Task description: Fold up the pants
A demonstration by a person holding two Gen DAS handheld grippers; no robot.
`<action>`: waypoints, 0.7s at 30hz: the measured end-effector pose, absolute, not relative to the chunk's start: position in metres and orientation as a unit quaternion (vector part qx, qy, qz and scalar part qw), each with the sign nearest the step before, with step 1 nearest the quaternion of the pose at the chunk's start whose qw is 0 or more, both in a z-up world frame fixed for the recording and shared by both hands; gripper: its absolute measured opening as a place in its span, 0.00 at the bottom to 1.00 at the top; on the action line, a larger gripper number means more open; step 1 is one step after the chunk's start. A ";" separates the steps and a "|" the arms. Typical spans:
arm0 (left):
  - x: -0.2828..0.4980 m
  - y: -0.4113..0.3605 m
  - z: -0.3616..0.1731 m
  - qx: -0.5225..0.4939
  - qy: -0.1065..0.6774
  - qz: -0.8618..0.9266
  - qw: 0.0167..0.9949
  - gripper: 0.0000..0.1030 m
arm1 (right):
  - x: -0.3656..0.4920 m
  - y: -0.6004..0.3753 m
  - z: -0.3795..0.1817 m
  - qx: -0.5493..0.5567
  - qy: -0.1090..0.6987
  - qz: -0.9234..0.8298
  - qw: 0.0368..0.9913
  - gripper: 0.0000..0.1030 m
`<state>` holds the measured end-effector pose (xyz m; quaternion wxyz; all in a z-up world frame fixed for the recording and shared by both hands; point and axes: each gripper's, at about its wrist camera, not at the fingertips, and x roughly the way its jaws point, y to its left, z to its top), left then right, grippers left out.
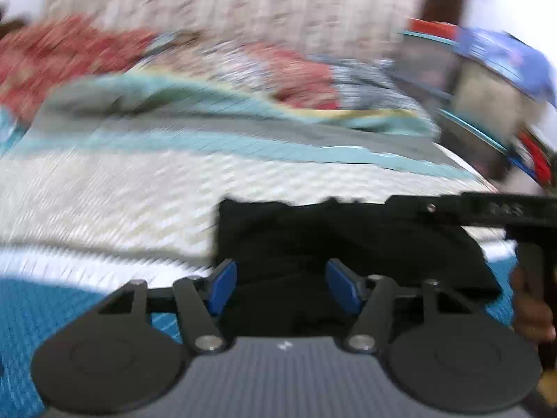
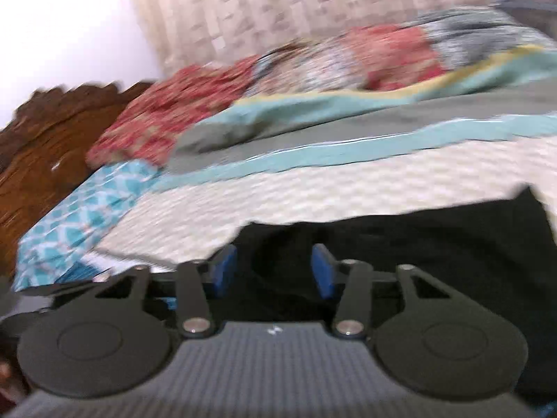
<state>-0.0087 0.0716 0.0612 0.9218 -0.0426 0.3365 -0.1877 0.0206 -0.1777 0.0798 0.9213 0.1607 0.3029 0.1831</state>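
Black pants lie folded on a cream textured bedspread. In the left wrist view my left gripper is open, its blue pads either side of the pants' near edge, holding nothing. My right gripper's black frame reaches in from the right over the pants' far right corner. In the right wrist view the pants fill the lower right, and my right gripper is open just above the pants' left part. Both views are motion-blurred.
Behind the bedspread lie a grey-and-teal blanket, red patterned pillows and a teal patterned sheet. A carved wooden headboard stands at the left. A curtain hangs behind. Cluttered items sit at the bed's right.
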 end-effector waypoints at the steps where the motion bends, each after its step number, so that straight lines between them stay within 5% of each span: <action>1: -0.004 0.078 0.059 -0.061 0.346 -0.177 0.919 0.55 | 0.029 -0.167 0.078 0.158 0.312 0.205 0.914 0.39; 8: 0.000 0.080 0.051 -0.071 0.366 -0.179 0.911 0.54 | 0.081 -0.157 0.040 0.141 0.363 0.159 0.907 0.36; 14: -0.002 0.058 0.049 -0.054 0.365 -0.205 0.907 0.54 | 0.086 -0.228 0.000 0.252 0.407 0.085 0.874 0.27; 21: 0.004 0.019 0.067 -0.033 0.337 -0.256 0.905 0.54 | 0.031 -0.284 0.046 0.285 0.310 0.047 0.906 0.42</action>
